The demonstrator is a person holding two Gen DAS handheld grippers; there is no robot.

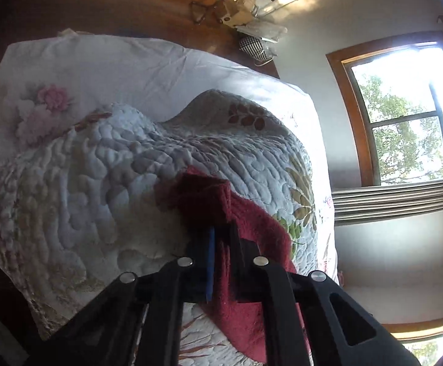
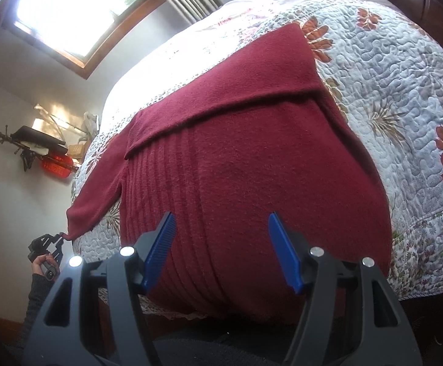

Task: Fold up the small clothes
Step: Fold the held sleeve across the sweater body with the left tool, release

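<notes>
A: How do our jaws stand?
B: Our left gripper (image 1: 220, 244) pinches the sweater's (image 2: 252, 164) sleeve tip (image 2: 81, 216), off the bed's (image 2: 404, 97) edge. Our right gripper (image 2: 221, 244) is spread wide, above the hem.
A: And the sweater?
B: Flat on the quilt, one sleeve folded across it.

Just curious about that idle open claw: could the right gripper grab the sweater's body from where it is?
Probably yes. The right gripper is open just above the sweater, with nothing between. The left gripper only pinches the sleeve tip, off to the side.
</notes>
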